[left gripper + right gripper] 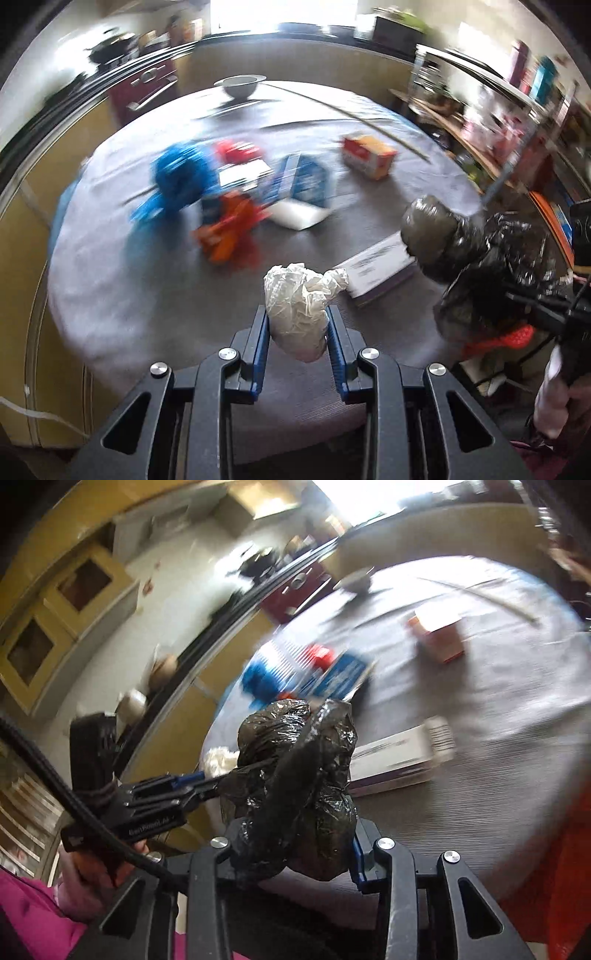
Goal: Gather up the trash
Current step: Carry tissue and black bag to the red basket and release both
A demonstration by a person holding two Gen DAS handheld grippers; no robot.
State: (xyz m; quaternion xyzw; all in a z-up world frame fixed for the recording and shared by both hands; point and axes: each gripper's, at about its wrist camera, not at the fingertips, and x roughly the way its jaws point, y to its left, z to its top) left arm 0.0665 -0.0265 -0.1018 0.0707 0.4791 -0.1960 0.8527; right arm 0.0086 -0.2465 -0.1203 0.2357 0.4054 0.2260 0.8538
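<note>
Left gripper (pixel 297 325) jaws pinch the wad (pixel 299 314) above the tabletop (pixel 184 332), right gripper (pixel 295 834) jaws clamp the bag (pixel 295 775) (mouth bunched shut), so the wad could miss.

Bare worktop (pixel 369 206) lies open between the flat white carton (pixel 380 267) near the front and the orange box (pixel 367 155) farther back, while the blurred heap of blue and orange wrappers (pixel 221 195) blocks the left-centre, and the black bin bag (pixel 491 266) crowds the right edge.
</note>
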